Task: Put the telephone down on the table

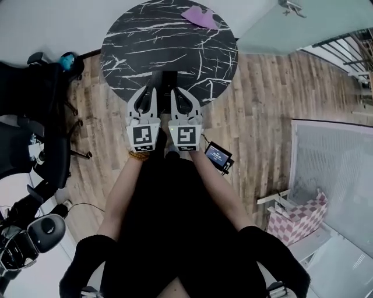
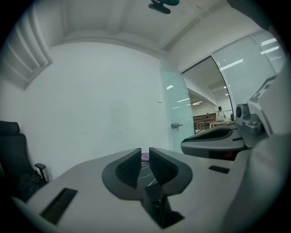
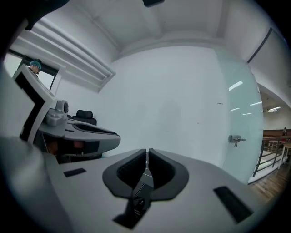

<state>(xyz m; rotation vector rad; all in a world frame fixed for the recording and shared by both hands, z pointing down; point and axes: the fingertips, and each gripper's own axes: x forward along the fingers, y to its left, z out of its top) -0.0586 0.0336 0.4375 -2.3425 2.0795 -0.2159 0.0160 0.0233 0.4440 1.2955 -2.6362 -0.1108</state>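
A round black marble table [image 1: 128, 41] fills the top of the head view. A dark flat rectangle [image 1: 166, 81], which looks like the telephone, lies near the table's near edge, between the tips of my two grippers. My left gripper [image 1: 150, 88] is held side by side with my right gripper [image 1: 178, 92], both pointing level over that edge. In the left gripper view the left gripper [image 2: 145, 153] shows a narrow gap between its pads, with nothing in it. The right gripper [image 3: 147, 153] has its pads together and holds nothing.
A purple cloth-like thing [image 1: 200, 16] lies at the table's far side. Black office chairs [image 1: 35, 116] stand at the left. A small device with a lit blue screen [image 1: 218, 156] sits by my right arm. A pink checked box [image 1: 300, 218] and a glass door [image 1: 289, 7] are at the right.
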